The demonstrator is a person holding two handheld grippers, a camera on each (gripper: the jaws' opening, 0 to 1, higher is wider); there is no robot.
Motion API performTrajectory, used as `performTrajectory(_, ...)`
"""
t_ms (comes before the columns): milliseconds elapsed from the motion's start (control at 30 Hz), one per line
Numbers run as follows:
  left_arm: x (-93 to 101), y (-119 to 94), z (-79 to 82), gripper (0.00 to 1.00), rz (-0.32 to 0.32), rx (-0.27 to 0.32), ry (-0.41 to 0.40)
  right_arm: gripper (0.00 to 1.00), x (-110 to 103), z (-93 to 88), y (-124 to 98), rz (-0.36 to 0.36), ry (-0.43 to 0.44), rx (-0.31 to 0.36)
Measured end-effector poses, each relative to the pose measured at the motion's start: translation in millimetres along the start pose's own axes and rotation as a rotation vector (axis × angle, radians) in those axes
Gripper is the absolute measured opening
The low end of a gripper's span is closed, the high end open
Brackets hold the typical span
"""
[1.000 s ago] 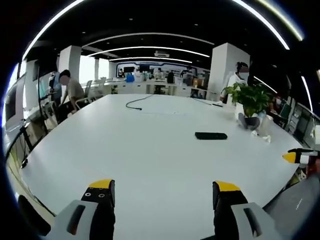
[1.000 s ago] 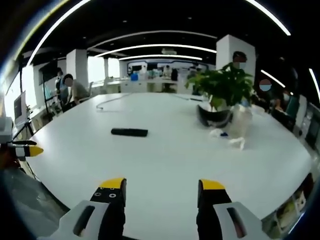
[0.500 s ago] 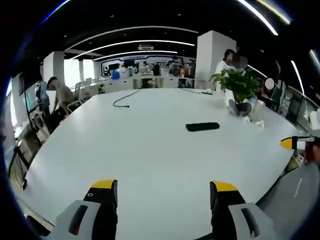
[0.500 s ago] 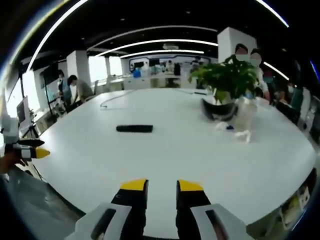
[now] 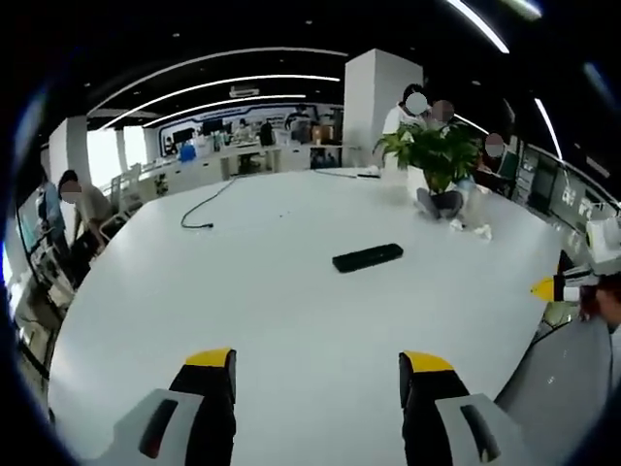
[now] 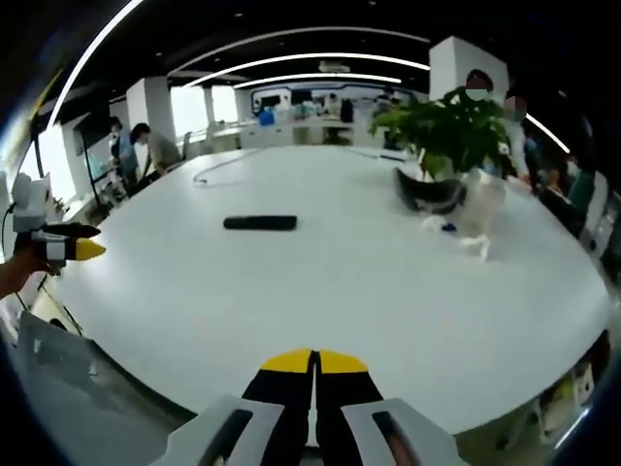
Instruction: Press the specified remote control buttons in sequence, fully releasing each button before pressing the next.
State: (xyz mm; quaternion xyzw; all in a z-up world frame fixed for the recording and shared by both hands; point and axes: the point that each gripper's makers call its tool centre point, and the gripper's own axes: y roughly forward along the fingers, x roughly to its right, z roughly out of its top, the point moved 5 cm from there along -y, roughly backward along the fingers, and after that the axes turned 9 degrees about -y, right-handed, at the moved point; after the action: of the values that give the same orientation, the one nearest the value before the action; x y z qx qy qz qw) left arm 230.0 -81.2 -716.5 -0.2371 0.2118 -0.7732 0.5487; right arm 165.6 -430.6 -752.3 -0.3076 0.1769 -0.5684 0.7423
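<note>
A black remote control [image 5: 368,257] lies flat on the big white table [image 5: 272,291], well ahead of my left gripper [image 5: 318,363], which is open with nothing between its yellow-tipped jaws. The same remote [image 6: 260,222] lies left of centre in the right gripper view, far beyond my right gripper [image 6: 314,362], whose jaws are shut together on nothing. The right gripper's yellow tip [image 5: 543,288] comes in at the right edge of the left gripper view. In the right gripper view the left gripper [image 6: 68,249] pokes in from the left edge.
A potted green plant [image 6: 441,146] stands at the table's far right, with crumpled white wrapping [image 6: 471,233] beside it. A black cable [image 5: 199,206] trails over the far side. Several people sit or stand around the office beyond the table.
My right gripper's jaws have closed from wide apart to fully together. The left gripper stays open. Both cameras have shifted, and the remote sits nearer the middle of the left gripper view.
</note>
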Motion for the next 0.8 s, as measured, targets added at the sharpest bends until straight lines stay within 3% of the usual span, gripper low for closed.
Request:
performTrajectory(300,2.9,25,26.6,0.69,-0.066,-0.062,0.092,0.00,2,-3.2,2,-0.010,-0.005,-0.030)
performTrajectory(467,7.8,43,36.3,0.66,-0.101,-0.125,0.169,0.00,2,-6.1,4,-0.010,-0.006,-0.054)
performTrajectory(800,32.8,89,52.7,0.59,-0.219,-0.199,0.271,0.00,2,-10.4,6,-0.002,0.011,-0.087)
